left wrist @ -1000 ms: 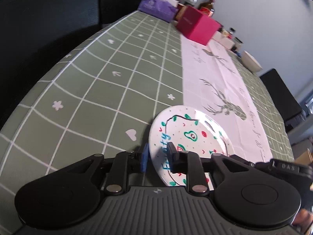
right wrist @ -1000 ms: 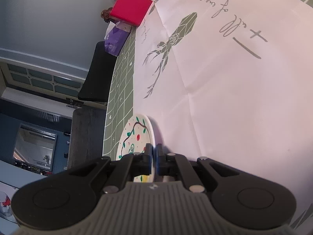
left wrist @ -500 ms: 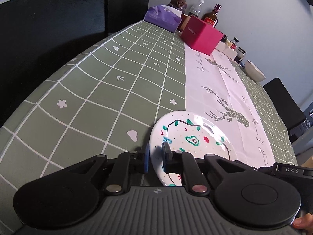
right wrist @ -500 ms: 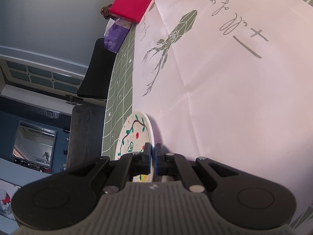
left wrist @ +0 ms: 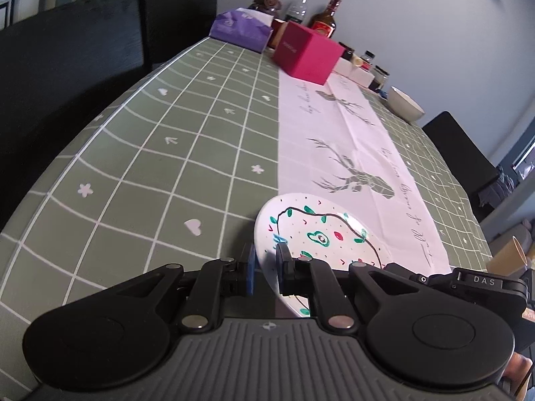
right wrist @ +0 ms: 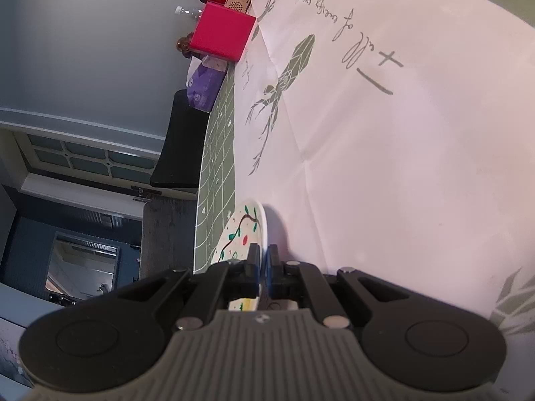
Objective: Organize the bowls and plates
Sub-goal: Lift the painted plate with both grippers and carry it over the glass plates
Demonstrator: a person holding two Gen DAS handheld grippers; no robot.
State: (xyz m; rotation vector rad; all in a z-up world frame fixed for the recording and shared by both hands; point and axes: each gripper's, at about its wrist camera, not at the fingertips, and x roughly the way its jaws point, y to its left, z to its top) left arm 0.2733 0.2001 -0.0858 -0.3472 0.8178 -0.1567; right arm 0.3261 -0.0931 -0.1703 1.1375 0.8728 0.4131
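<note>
A white plate [left wrist: 321, 234] painted with green leaves and red dots hangs just over the green checked tablecloth [left wrist: 174, 173], beside the white deer-print runner [left wrist: 351, 153]. My left gripper [left wrist: 265, 254] is shut on its near left rim. My right gripper [right wrist: 263, 254] is shut on the plate [right wrist: 242, 230] at the opposite rim, with the plate edge-on between its pads. The right gripper's black housing [left wrist: 481, 282] shows at the right of the left wrist view. A white bowl [left wrist: 404, 103] sits far off by the table's right edge.
A pink box [left wrist: 307, 56], a purple tissue pack [left wrist: 240, 30], bottles [left wrist: 324, 16] and small jars [left wrist: 367, 63] crowd the far end of the table. Black chairs [left wrist: 67, 60] stand along the left side and another chair [left wrist: 458, 153] on the right.
The left jaws closed onto the plate's rim. Both grippers shifted a little with the plate, and the left view now looks from slightly higher.
</note>
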